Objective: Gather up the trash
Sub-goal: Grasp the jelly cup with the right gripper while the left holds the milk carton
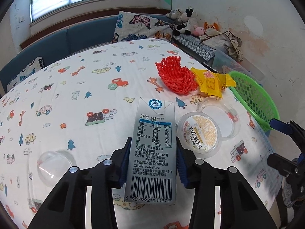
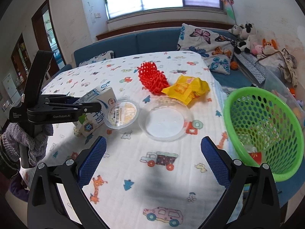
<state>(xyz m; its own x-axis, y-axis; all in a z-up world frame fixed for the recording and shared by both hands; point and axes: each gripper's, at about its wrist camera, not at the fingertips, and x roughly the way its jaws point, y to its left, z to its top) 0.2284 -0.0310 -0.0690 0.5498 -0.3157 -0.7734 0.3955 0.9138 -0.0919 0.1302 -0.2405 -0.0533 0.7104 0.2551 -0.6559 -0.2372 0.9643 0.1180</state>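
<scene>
Cartoon-printed cloth is covering the bench (image 1: 80,87), and the left gripper (image 1: 153,164) is pinching a grey milk carton (image 1: 152,152) by its sides, nutrition panel and barcode facing up, just left of a lidded cup (image 1: 200,133). The right gripper (image 2: 153,159) is hanging spread over bare cloth. Only its view is showing inside the green basket (image 2: 265,131), lying tipped at the bench's right edge.

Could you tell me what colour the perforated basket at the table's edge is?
Bright green basket; clearest in the right wrist view.
</scene>
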